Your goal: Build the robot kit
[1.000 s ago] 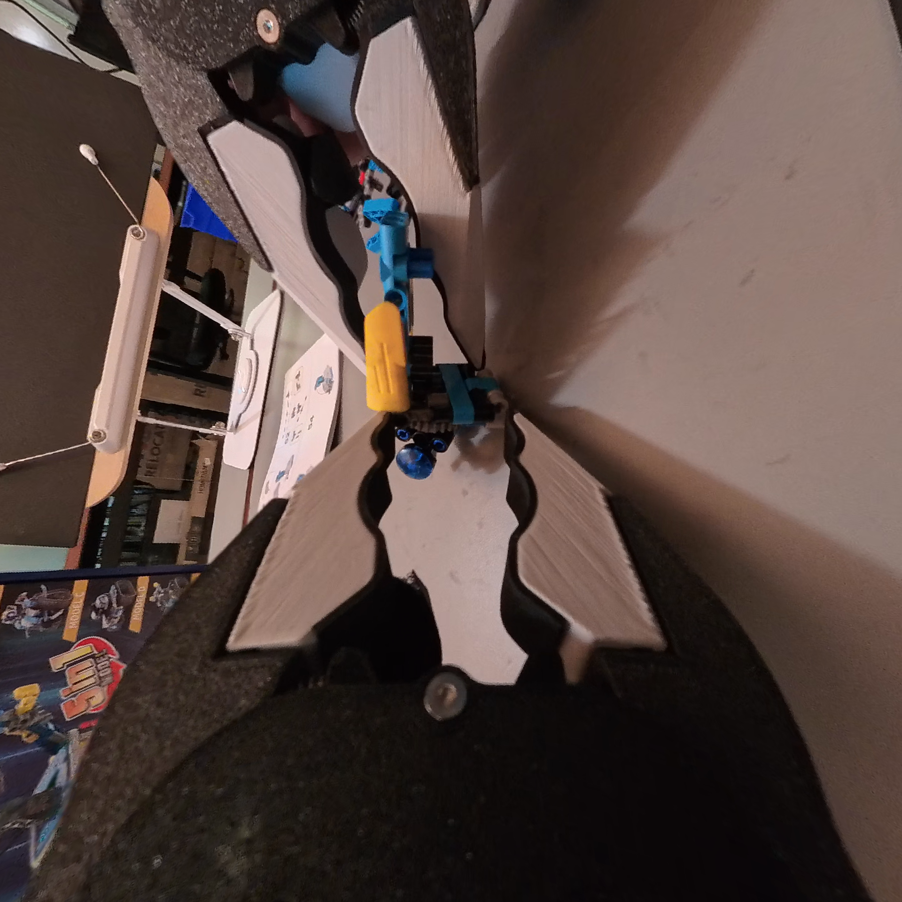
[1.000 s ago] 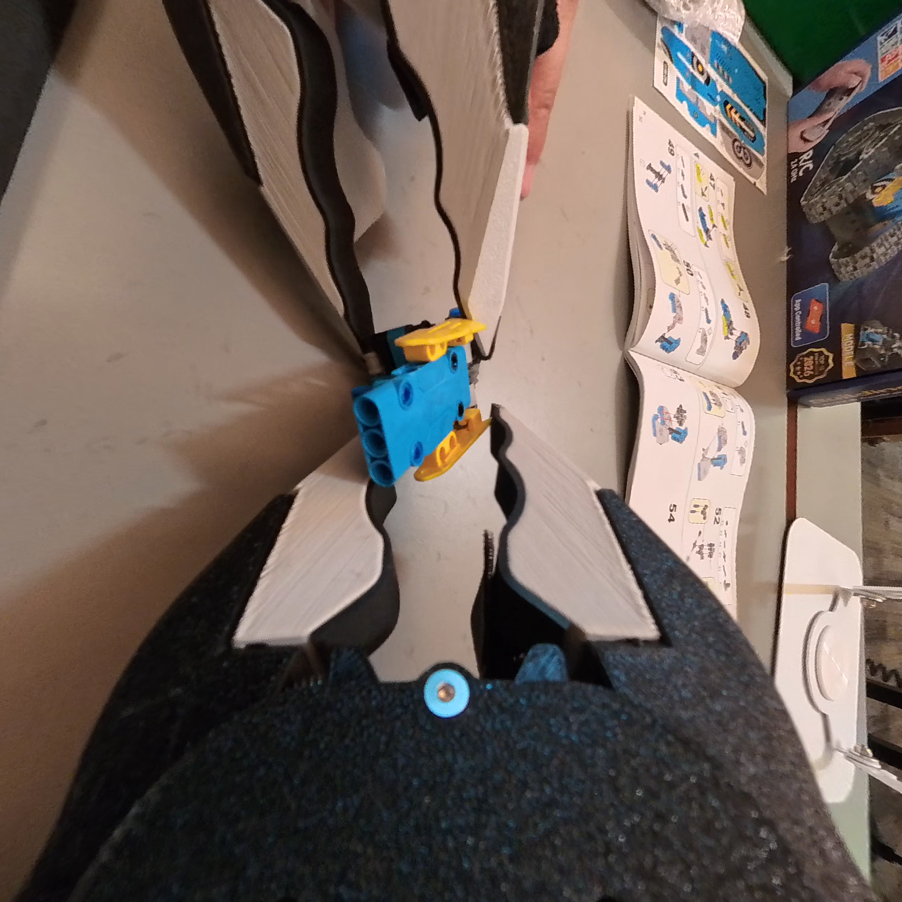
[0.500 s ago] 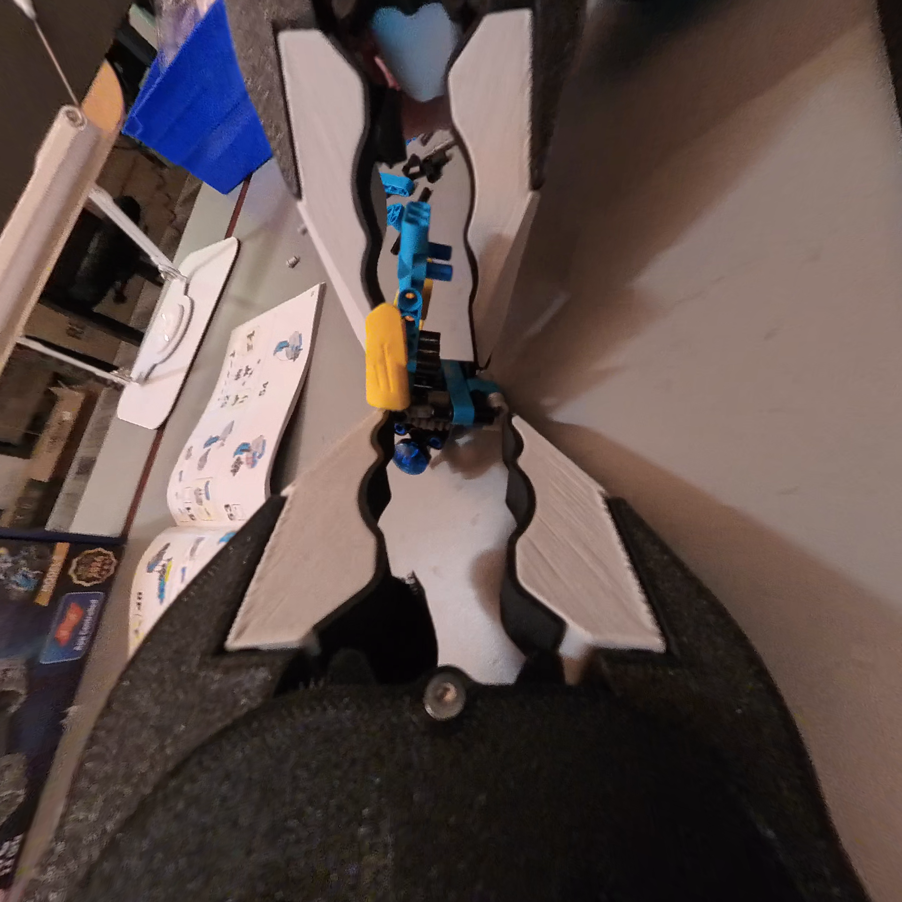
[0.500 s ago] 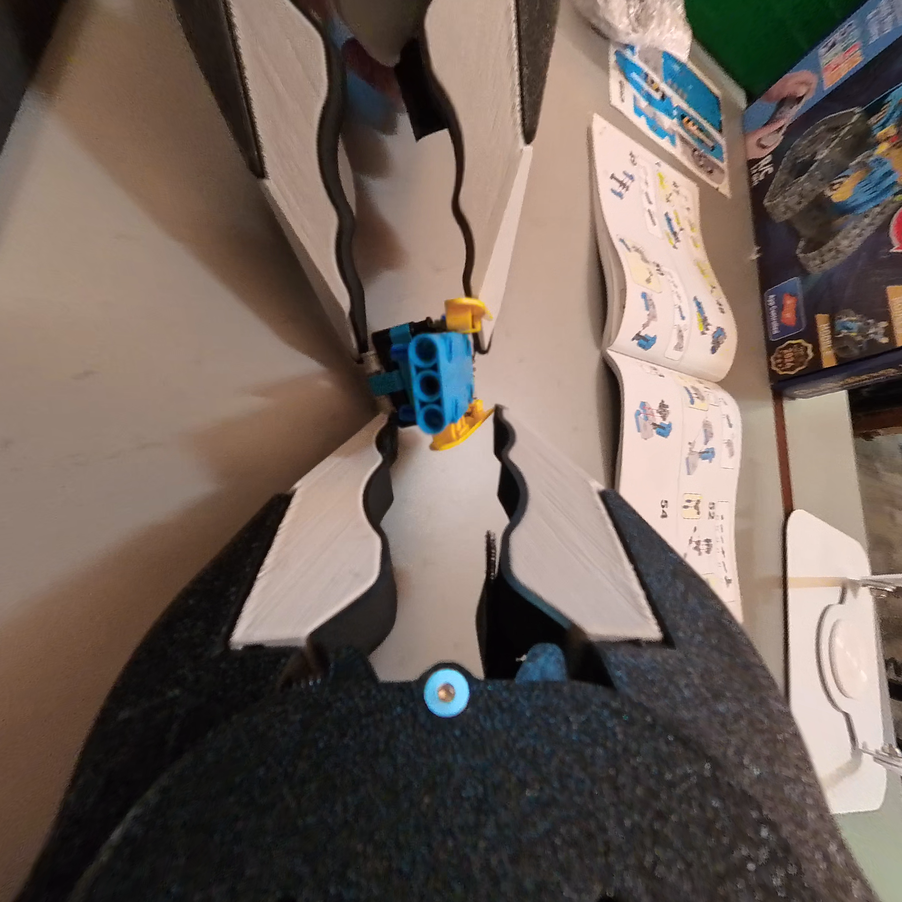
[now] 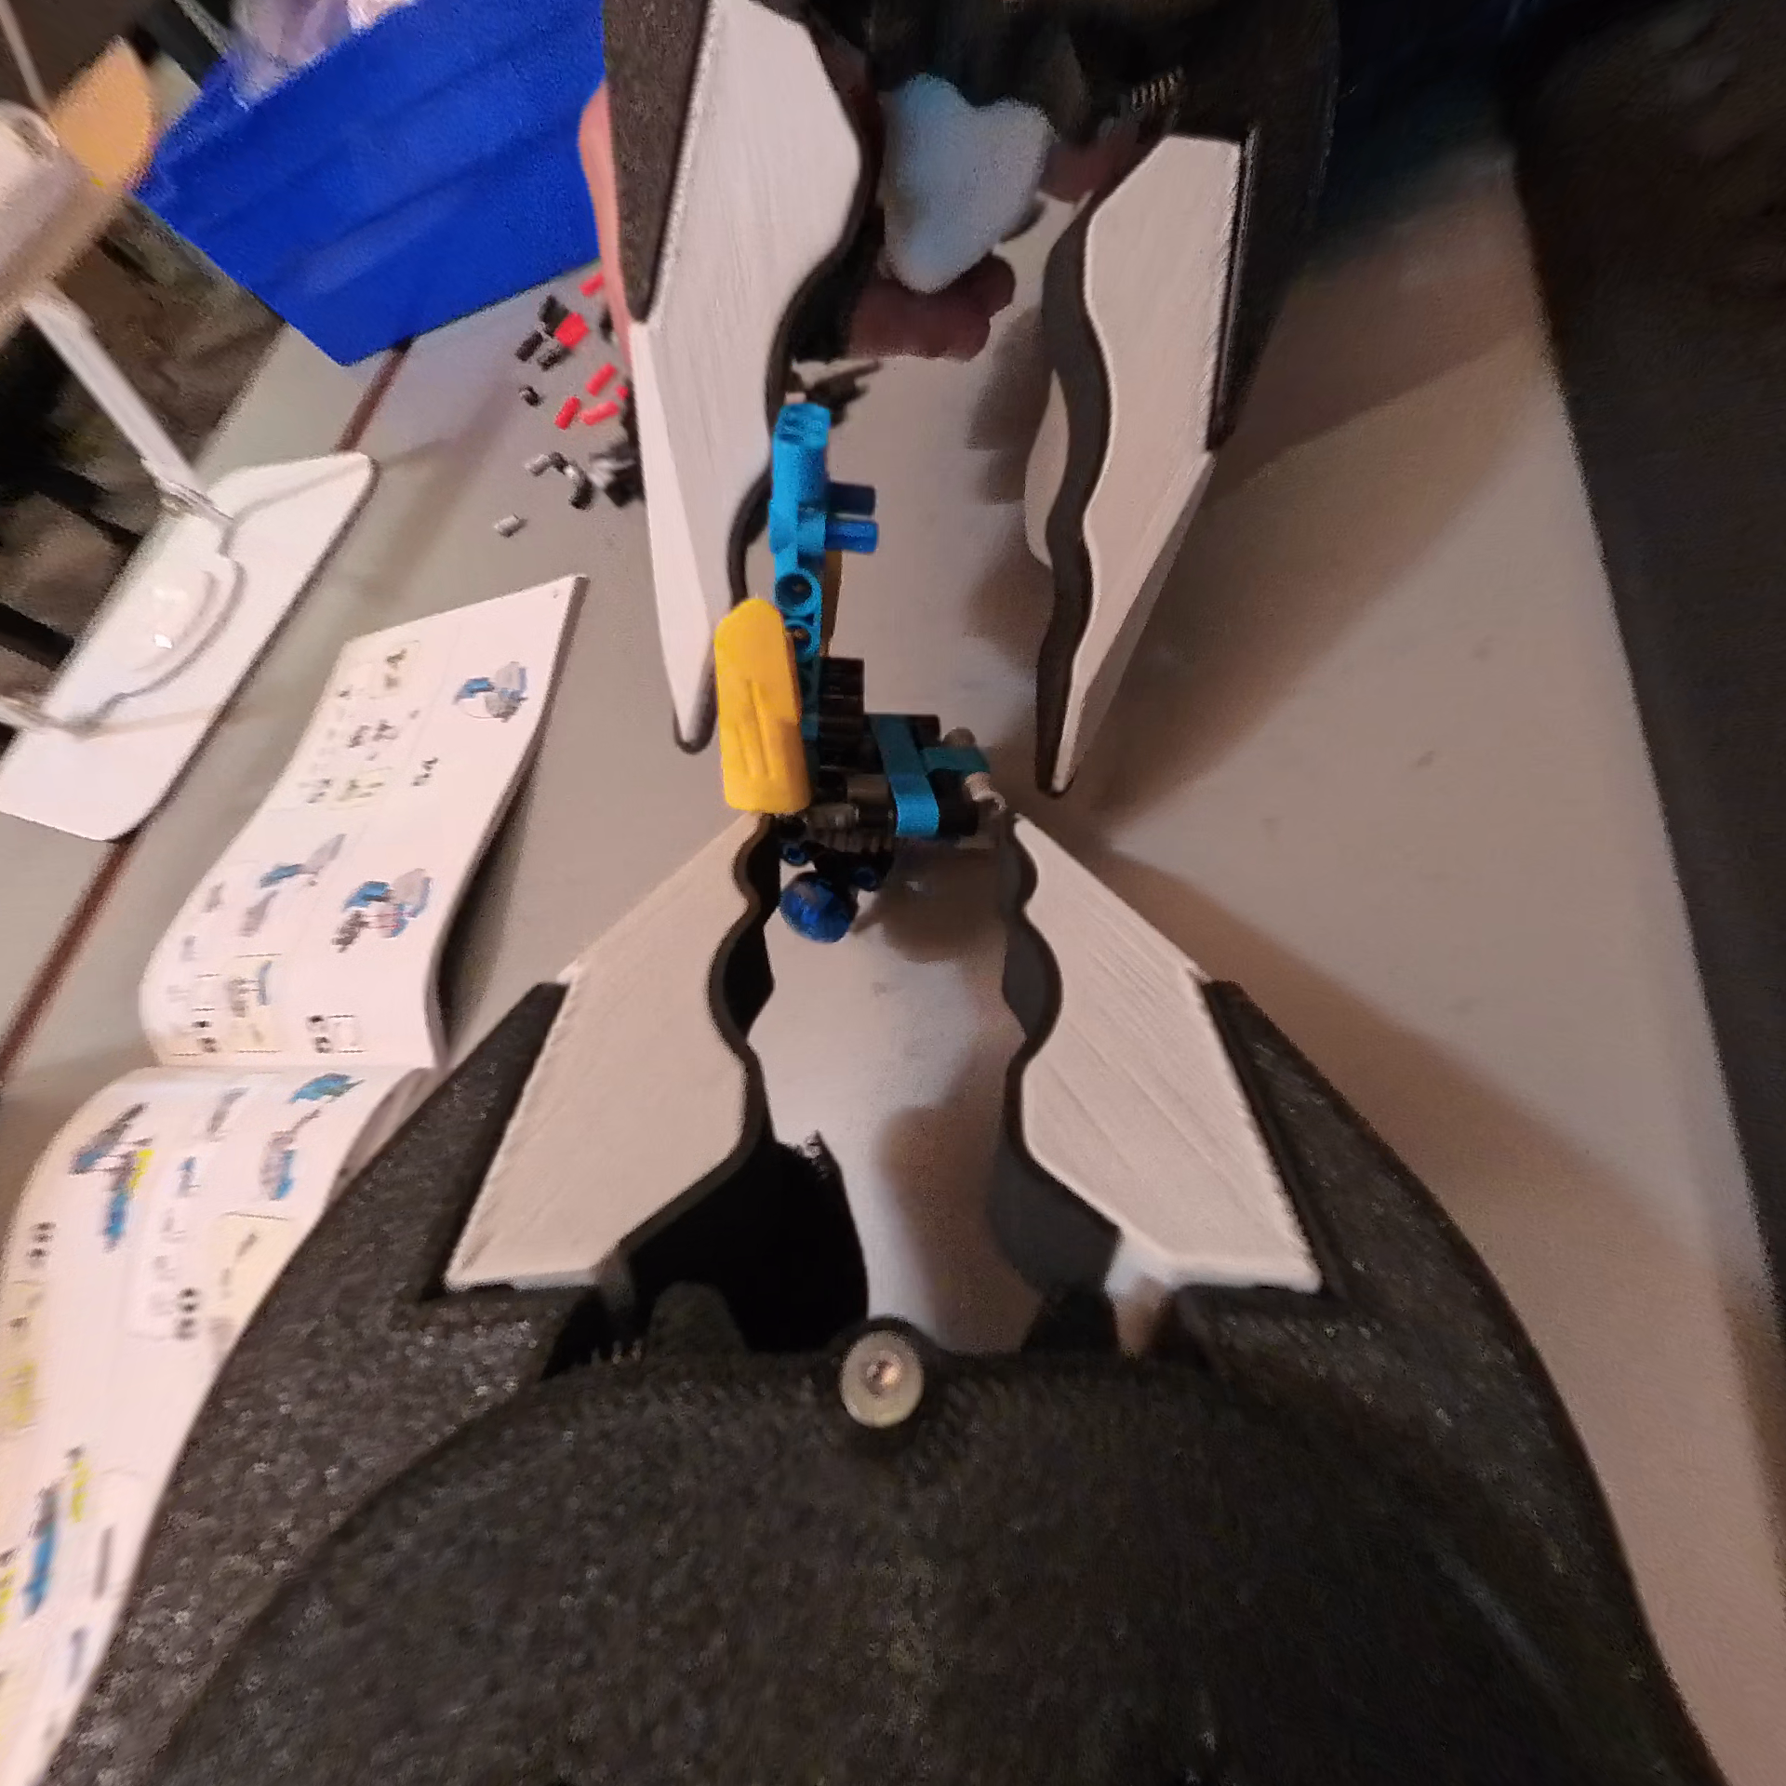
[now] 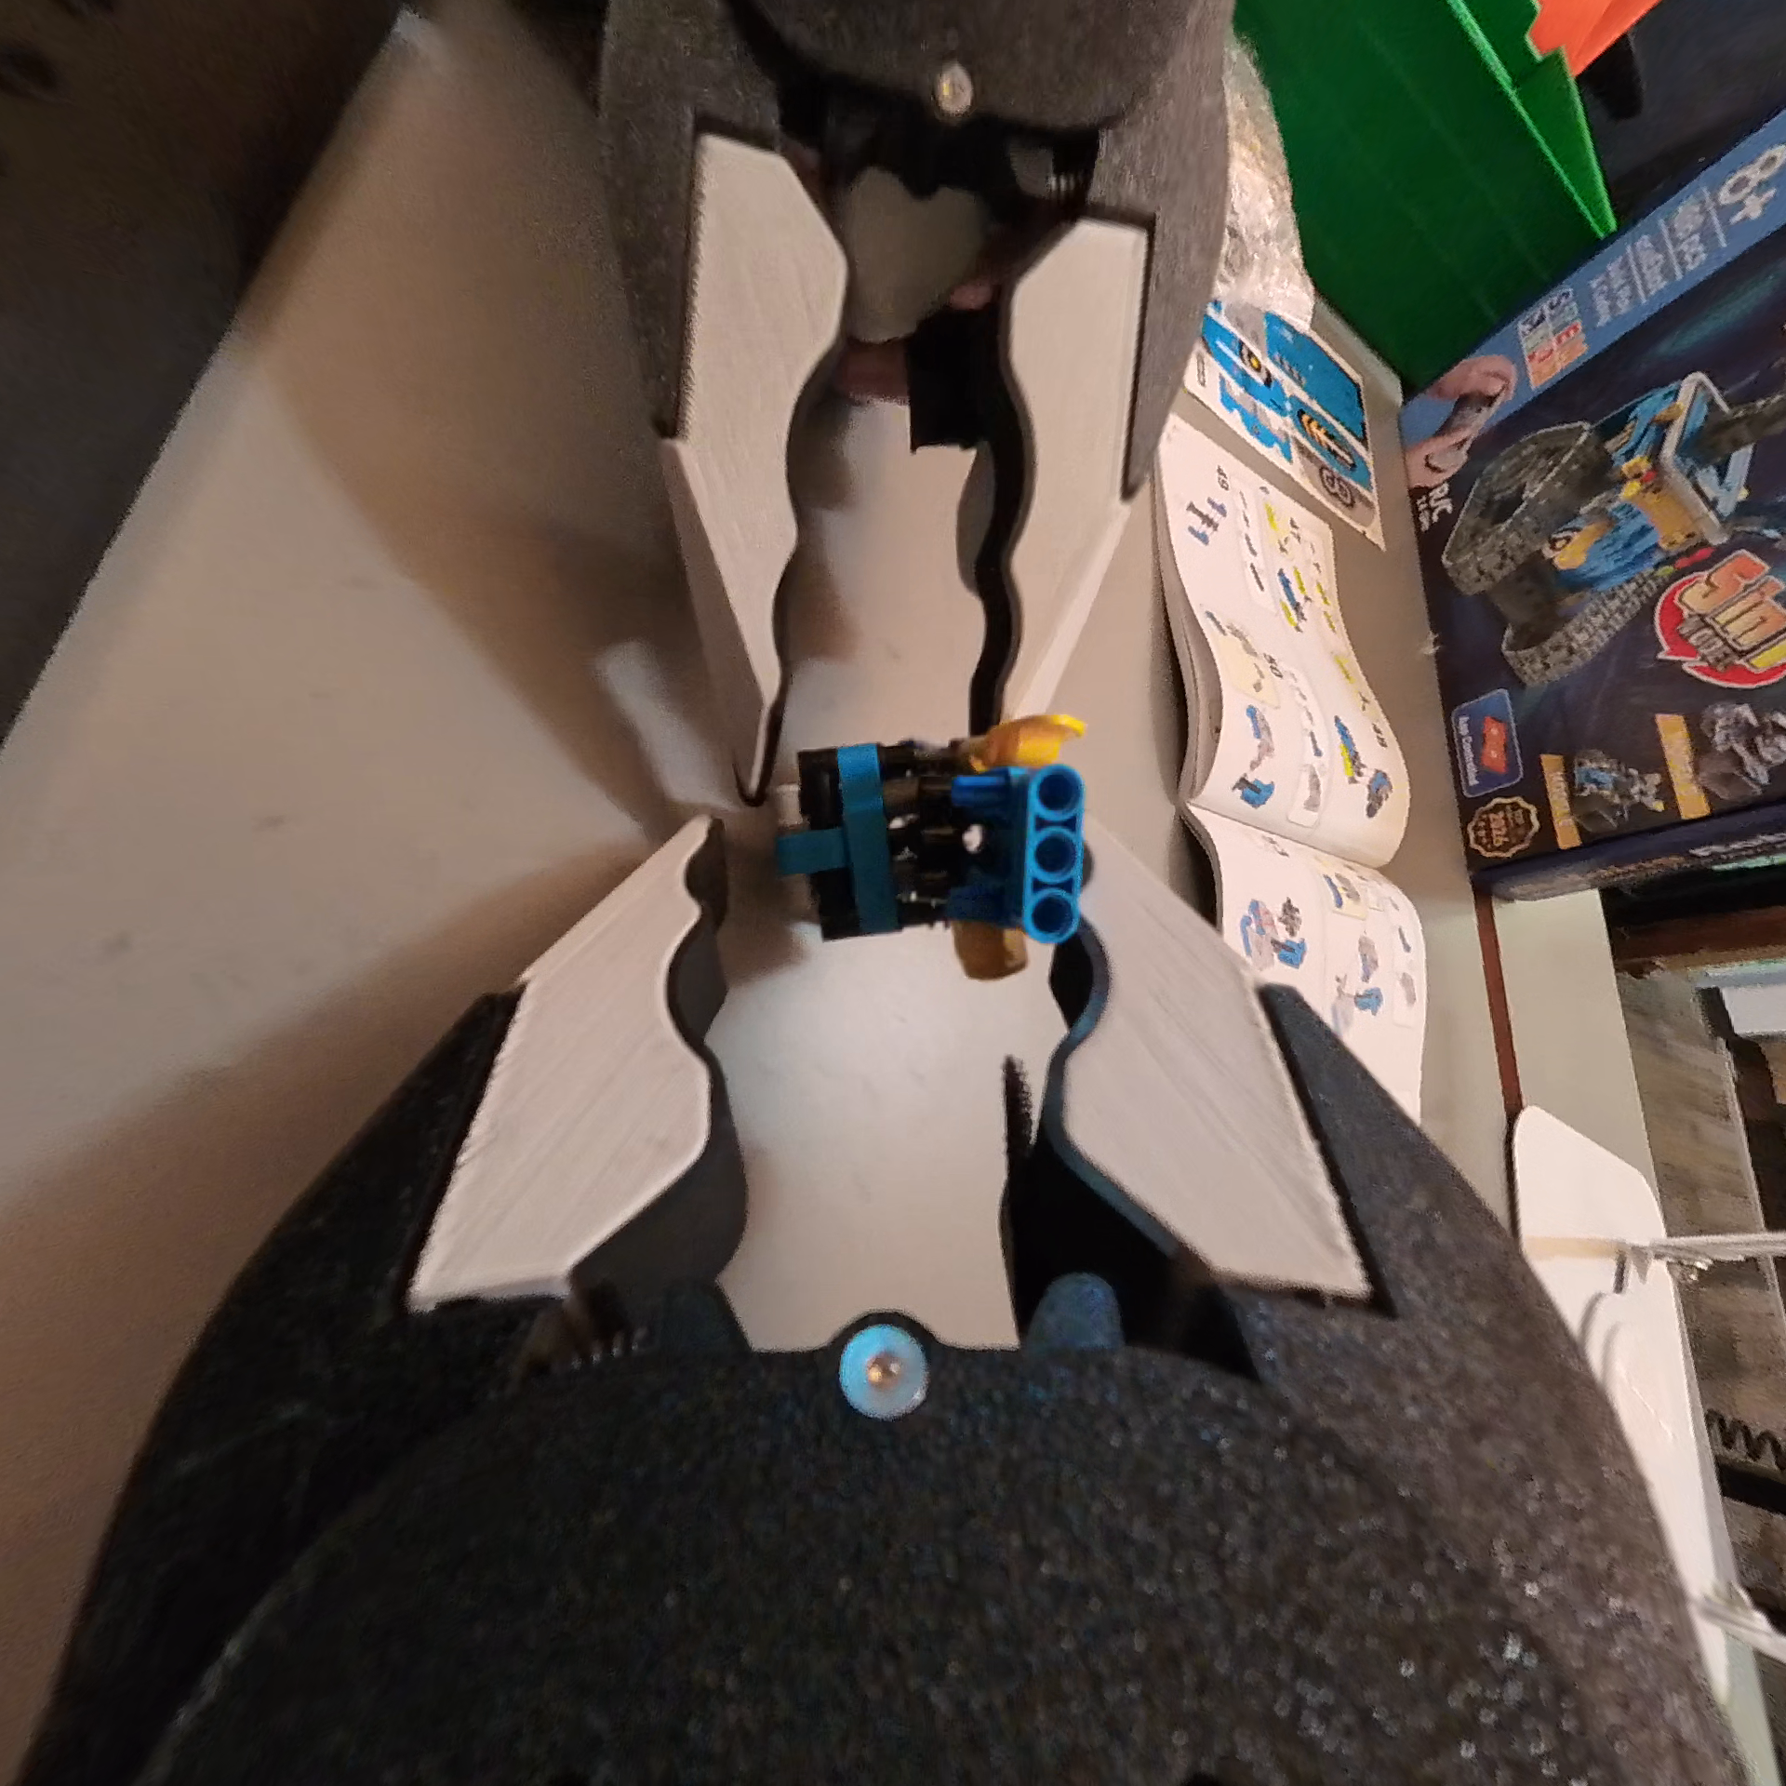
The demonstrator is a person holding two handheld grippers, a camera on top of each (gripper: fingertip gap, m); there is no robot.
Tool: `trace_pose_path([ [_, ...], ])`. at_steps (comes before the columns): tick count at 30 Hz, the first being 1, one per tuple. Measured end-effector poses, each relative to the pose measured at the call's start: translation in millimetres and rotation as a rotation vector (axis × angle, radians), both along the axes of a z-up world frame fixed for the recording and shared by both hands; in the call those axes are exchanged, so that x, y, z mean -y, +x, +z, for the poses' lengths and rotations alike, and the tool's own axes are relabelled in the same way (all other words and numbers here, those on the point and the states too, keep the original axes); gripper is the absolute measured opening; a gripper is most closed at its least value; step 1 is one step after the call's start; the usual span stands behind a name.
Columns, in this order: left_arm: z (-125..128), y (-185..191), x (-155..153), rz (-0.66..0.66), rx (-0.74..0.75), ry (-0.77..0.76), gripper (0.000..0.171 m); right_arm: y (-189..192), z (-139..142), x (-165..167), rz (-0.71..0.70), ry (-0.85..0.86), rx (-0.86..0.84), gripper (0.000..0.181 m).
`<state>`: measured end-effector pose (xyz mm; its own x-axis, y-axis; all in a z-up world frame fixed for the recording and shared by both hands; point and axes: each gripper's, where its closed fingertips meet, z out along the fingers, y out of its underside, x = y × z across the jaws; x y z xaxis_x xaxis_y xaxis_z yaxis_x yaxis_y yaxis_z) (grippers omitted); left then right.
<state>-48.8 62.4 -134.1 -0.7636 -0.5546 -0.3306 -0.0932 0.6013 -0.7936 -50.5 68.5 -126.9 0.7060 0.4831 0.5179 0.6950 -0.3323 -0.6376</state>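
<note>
Right wrist view: right claw [image 6: 894, 850] has spread wide around the brick model [image 6: 870, 841]; left claw [image 5: 881, 836] alone keeps pinching it above the counter [image 5: 1353, 870].

**Clutter around the grey surface**

An open instruction booklet [image 5: 319, 850] lies flat on the pale grey surface [image 5: 1401, 966], its pages covered with small build diagrams. Beyond it, loose red and black small parts [image 5: 580, 416] are scattered near a blue bin [image 5: 387, 184]. A white stand base [image 5: 184, 619] sits beside the booklet. In the right wrist view, a printed toy box [image 6: 1624, 619] rests next to the booklet, with a green box [image 6: 1421, 126] behind it and a sticker sheet [image 6: 1285, 416] nearby.
</note>
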Motion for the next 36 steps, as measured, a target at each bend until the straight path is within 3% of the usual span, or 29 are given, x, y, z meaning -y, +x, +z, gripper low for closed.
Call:
trace_pose_path([
  [3,0,-2,2,-0.016,-0.003,0.005,0.045,-4,9,-1,0.018,0.038,-0.027,0.049],
  [9,-4,-1,4,-0.014,0.015,0.051,0.045,-1,4,2,0.020,0.014,-0.027,0.033],
  [16,-6,0,5,-0.029,0.079,0.112,0.045,-2,0,3,0.016,-0.023,-0.075,0.035],
  [19,-5,1,3,-0.020,0.045,0.075,0.045,7,2,4,-0.003,-0.018,-0.074,0.026],
  [23,-3,1,3,-0.008,-0.027,0.005,0.045,9,3,4,-0.015,-0.035,-0.115,0.028],
  [29,6,0,2,-0.009,-0.054,-0.051,0.045,-2,15,9,0.010,-0.048,-0.179,0.053],
  [36,2,0,2,-0.002,-0.026,0.006,0.044,3,9,3,0.000,-0.006,-0.085,0.040],
])
